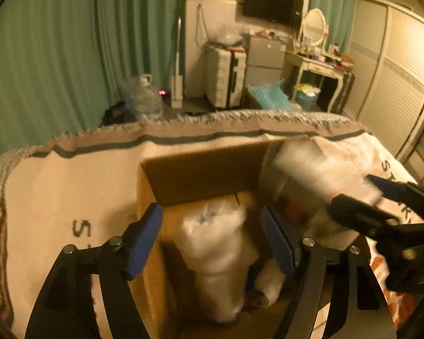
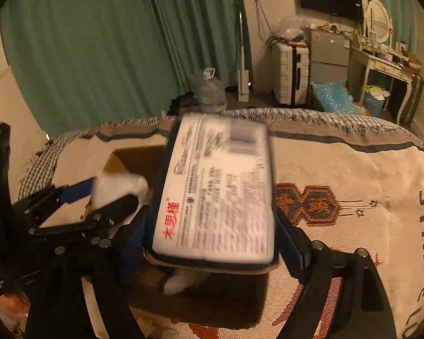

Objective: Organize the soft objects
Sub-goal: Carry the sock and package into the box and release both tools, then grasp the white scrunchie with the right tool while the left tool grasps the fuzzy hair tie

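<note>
The right hand-held gripper (image 2: 212, 243) gripped a flat tissue pack (image 2: 217, 192) by its sides, held level above the open box (image 1: 200, 175) on the bed (image 1: 56, 186), probably so it could drop in flat. The left hand-held gripper (image 1: 212, 237) hovered with jaws spread over the box, holding nothing, just above a white bag (image 1: 214, 243) already standing inside. That bag and a smaller white bundle (image 1: 268, 282) beside it filled much of the box, so space looked tight. The left hand-held gripper sat close to the pack's likely path.
</note>
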The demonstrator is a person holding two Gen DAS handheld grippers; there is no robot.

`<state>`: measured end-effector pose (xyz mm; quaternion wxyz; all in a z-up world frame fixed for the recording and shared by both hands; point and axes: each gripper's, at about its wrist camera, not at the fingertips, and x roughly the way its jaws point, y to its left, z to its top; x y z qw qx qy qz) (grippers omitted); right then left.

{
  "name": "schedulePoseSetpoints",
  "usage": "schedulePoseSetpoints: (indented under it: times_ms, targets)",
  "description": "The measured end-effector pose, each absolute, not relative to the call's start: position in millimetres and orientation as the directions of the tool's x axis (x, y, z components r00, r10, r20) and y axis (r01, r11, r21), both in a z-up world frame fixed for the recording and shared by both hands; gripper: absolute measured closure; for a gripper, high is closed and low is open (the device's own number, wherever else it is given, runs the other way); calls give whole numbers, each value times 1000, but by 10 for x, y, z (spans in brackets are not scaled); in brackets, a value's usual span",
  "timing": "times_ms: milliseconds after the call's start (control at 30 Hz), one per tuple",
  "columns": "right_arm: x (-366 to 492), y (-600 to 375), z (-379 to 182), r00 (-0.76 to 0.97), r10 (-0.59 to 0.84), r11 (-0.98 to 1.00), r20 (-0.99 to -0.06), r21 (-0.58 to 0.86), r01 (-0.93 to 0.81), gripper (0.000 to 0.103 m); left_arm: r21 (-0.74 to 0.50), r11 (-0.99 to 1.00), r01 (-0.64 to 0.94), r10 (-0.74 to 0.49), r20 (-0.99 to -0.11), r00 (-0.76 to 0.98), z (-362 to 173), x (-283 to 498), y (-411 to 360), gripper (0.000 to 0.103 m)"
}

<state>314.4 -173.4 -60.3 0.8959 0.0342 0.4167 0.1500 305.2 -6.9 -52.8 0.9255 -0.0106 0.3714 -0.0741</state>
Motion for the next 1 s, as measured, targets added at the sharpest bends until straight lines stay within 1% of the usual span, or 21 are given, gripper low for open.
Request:
schedulePoseSetpoints:
  times_ms: [200,300,400,500,600,733,800,900,1000]
  targets:
    - [2856,-1791,-134,653,268,961,-709,146,-235,15,-41,991,131,-126,-650,749,-126,2764,-50,30]
    - [2664,-1818,177,679,262,963,-686,137,-234,15,-13,991,134,-114,-612,783,245,2509,-6,29]
    - [2400,-1829,578,713,257,964,-652,122,-237,15,-1,993,119,-100,-558,824,628,2172,67,10]
    - [2092,-1810,935,736,255,964,-627,106,-244,13,-5,994,110,-97,-507,856,937,1796,178,9]
    - [1749,-1793,1174,744,250,964,-619,90,-249,8,-21,995,97,-95,-482,871,1117,1474,306,9]
    - [1381,-1686,1187,744,245,963,-621,67,-261,3,-3,998,69,-63,-469,881,1124,1112,455,9]
    - [1234,-1645,1102,737,240,962,-632,55,-266,3,4,999,49,-41,-475,879,1033,988,514,9]
    - [1046,-1560,833,708,235,961,-666,48,-274,3,-14,999,48,-49,-511,858,772,845,613,9]
    - [948,-1409,399,644,258,952,-720,76,-297,3,-18,999,26,-32,-558,830,425,812,656,9]
